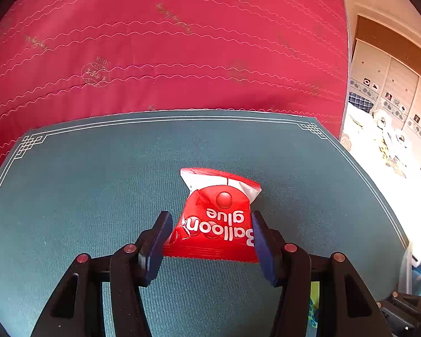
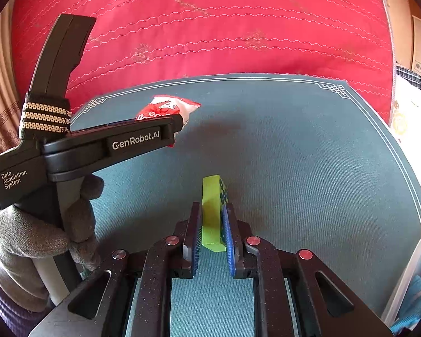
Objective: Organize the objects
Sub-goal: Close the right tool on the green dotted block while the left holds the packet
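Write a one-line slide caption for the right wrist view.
Right gripper shut on a lime-green flat block above the teal mat; left gripper holds a red-and-white "Balloon glue" packet.

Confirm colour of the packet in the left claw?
Red and white packet, clearest in the left wrist view.

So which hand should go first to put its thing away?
Probably right. The right gripper is clamped tight on the thin green block, with open teal mat ahead. The left gripper holds the floppy Balloon glue packet.
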Motion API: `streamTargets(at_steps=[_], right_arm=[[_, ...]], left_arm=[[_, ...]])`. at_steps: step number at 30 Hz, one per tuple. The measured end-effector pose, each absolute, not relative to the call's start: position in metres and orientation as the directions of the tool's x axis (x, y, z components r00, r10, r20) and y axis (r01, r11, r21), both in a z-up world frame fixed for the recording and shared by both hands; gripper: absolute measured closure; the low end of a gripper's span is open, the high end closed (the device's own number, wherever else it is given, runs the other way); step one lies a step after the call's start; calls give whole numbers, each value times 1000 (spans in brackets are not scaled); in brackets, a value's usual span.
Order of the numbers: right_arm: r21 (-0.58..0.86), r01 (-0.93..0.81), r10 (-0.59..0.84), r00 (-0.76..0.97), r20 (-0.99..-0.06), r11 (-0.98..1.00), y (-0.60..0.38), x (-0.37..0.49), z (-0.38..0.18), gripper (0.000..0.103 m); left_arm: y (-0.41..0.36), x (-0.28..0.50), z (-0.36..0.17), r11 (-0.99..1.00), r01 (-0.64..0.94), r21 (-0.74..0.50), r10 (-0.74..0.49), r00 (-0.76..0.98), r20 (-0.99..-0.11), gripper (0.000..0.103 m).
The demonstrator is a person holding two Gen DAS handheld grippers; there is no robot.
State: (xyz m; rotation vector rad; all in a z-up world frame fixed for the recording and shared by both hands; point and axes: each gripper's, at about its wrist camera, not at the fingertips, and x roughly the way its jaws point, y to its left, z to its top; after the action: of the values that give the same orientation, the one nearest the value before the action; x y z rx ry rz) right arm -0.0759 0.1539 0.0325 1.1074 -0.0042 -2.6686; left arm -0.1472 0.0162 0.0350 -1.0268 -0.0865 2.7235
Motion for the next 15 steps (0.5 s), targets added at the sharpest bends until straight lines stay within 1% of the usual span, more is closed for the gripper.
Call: streamTargets(at_steps=[7, 8, 9, 11, 14, 15], right_arm=[[64, 306, -261, -664, -700, -950, 133, -67, 29, 86], [51, 298, -247, -670, -700, -953, 132, -67, 29, 84], [41, 291, -235, -675, -699, -956, 131, -68, 28, 77], [46, 278, -228, -673, -704, -960, 132, -72, 26, 70], [60, 260, -224, -664, -714, -964, 133, -78, 23, 65], [51, 259, -217, -665, -715, -965, 132, -78, 22, 65]], left_arm=[[7, -148, 38, -973, -172, -157, 232, -734, -638, 44], [6, -149, 38, -973, -168, -160, 231, -734, -639, 44], [5, -149, 38, -973, -163, -163, 230, -734, -639, 44], [2, -150, 38, -973, -158, -169, 230, -734, -639, 44], [0, -150, 38, -973, -155, -173, 230, -736, -637, 44], [0, -150, 38, -973, -155, -173, 230, -736, -637, 44]])
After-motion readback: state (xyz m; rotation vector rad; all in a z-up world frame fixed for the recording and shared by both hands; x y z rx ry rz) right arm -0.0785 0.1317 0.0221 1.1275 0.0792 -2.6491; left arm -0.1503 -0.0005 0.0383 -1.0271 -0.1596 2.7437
